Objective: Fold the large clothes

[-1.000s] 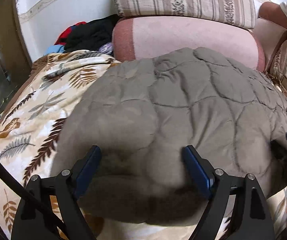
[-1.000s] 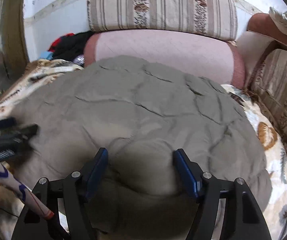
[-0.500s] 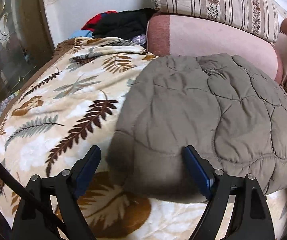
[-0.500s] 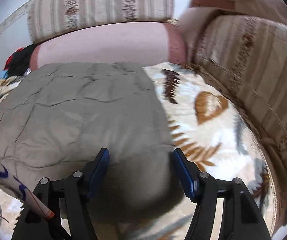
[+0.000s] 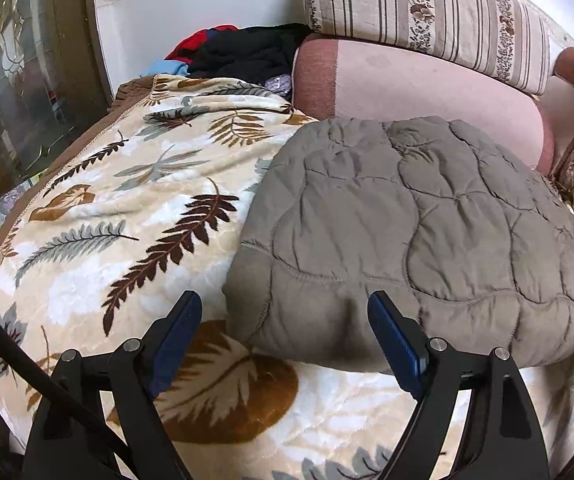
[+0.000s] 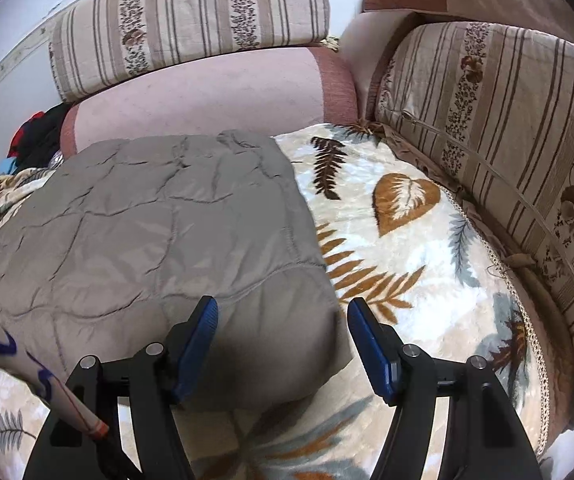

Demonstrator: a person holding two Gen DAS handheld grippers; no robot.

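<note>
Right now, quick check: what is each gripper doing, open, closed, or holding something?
Left gripper: open, holding nothing, poised at the near left corner of the quilted garment.
Right gripper: open, holding nothing, at the garment's near right corner.

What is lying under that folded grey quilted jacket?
The grey quilted jacket lies on a cream leaf-patterned blanket, which shows all around it. The blanket directly beneath is covered, so anything else hidden there cannot be seen.

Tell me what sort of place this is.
Most likely a home living room: a corner sofa with striped back cushions, a leaf-print blanket spread over the seat, the folded grey quilted garment on it, and a clothes pile behind.
</note>
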